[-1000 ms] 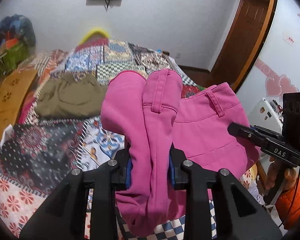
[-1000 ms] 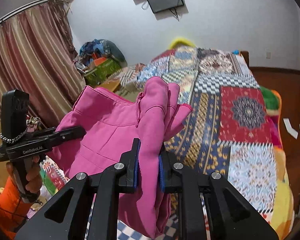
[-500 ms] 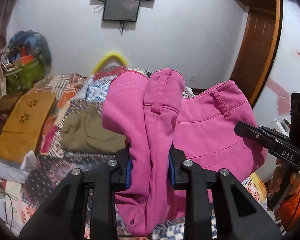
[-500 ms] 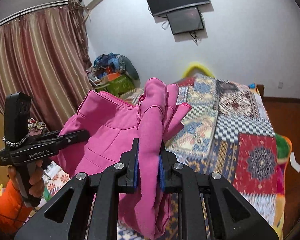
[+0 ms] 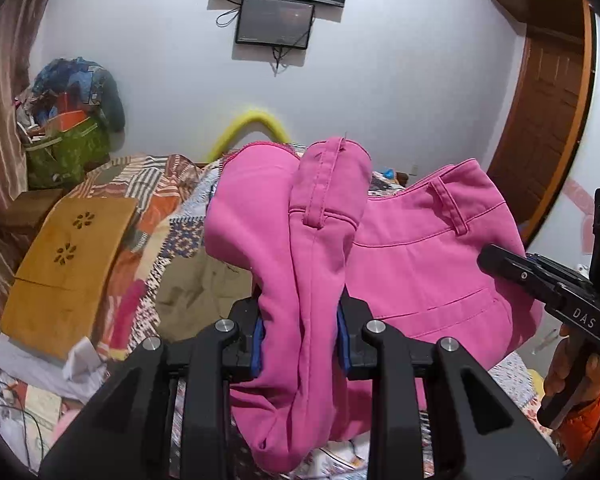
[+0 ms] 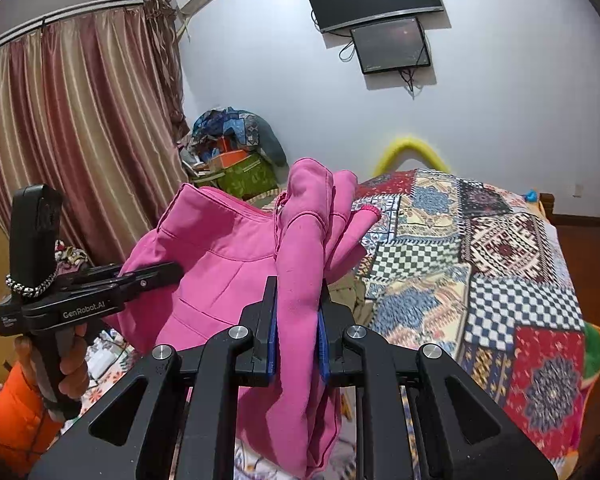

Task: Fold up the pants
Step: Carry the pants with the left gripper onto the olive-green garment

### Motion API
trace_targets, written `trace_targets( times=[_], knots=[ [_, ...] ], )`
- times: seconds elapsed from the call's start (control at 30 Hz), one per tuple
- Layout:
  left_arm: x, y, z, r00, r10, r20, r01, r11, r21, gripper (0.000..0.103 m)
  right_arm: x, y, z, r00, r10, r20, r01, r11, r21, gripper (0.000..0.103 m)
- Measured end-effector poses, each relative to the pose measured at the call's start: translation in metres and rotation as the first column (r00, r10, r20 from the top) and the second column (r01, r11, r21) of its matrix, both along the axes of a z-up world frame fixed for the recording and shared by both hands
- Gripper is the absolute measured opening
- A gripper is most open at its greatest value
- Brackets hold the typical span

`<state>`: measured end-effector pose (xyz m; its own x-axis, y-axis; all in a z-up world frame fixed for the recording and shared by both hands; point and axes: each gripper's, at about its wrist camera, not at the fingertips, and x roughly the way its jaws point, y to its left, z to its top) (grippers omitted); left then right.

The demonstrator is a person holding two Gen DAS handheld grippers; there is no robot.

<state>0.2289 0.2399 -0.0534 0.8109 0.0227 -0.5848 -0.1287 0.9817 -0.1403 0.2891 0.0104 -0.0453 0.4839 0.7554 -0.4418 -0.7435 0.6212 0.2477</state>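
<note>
Pink pants (image 5: 420,264) held up in the air above the patchwork bed (image 6: 500,280), waistband spread between two bunched corners, the rest hanging limp below. Soft, light, thickish cotton by the look of it, likely to sag and crease rather than slip, so best taken at the waistband hem or side seams where layers stack. Left gripper (image 5: 300,332) clenched on one bunched corner, right gripper (image 6: 298,328) clamped on the other, blue pads pressing fabric.
</note>
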Motion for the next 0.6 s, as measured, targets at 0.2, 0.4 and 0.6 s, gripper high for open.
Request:
trace_targets(
  times=[0.2, 0.4, 0.6],
  knots=[
    [0.030, 0.043, -0.016, 1.000, 0.009, -0.014, -0.009, 1.000, -0.008, 0.028, 0.022, 0.042, -0.013, 1.000, 0.007, -0.011, -0.008, 1.000, -0.022, 0.014],
    [0.063, 0.087, -0.044, 0.998, 0.036, -0.043, -0.036, 0.999, -0.002, 0.028, 0.041, 0.085, -0.035, 0.999, 0.009, -0.036, -0.011, 0.999, -0.047, 0.014],
    [0.100, 0.123, -0.083, 0.993, 0.065, -0.100, -0.065, 0.998, 0.000, 0.028, 0.062, 0.118, -0.062, 0.997, -0.002, -0.074, -0.003, 0.997, -0.073, 0.014]
  ],
)
